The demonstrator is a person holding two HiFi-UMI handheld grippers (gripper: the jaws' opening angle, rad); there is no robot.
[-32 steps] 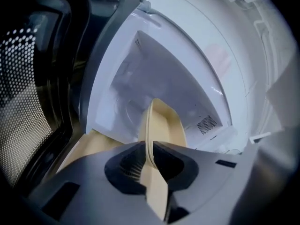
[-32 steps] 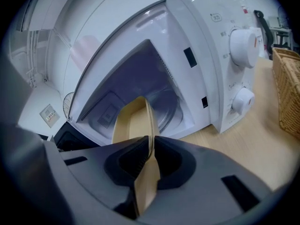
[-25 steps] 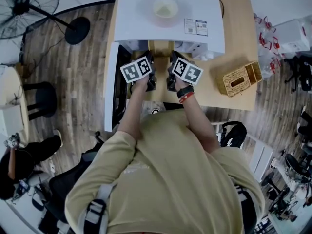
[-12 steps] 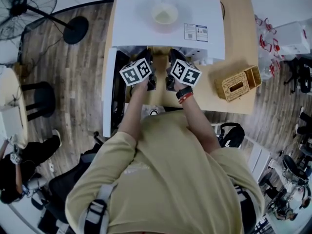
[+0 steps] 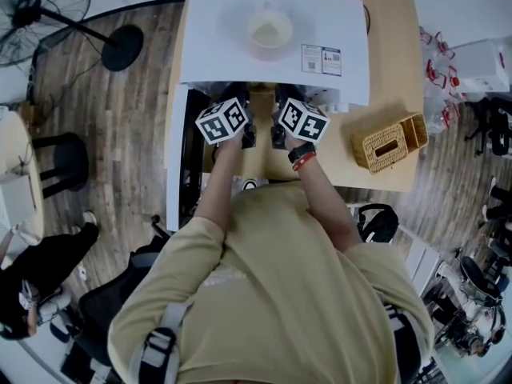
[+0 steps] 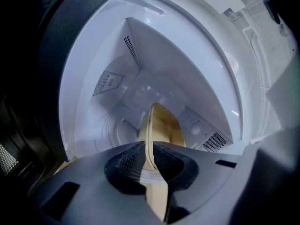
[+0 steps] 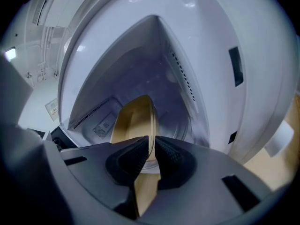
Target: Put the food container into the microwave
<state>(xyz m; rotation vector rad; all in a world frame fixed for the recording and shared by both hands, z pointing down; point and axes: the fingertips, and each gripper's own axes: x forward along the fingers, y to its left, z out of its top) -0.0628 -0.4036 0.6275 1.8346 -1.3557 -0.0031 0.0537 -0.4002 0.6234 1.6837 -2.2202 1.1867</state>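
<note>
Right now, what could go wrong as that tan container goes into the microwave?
The left gripper and right gripper each pinch only a thin rim of the tan food container, so it could slip or tilt. Uneven moves might knock it against the walls of the white microwave.

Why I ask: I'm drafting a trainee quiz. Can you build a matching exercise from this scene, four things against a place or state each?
Things
1. tan plastic food container
2. white microwave door
3. woven wicker box
4. pale round bowl

Places or states
A. on top of the microwave
B. swung open
C. on the wooden table, right of the microwave
D. rim clamped in the jaws of left gripper and right gripper

Pairs: 1-D, 2-B, 3-C, 4-A
</note>
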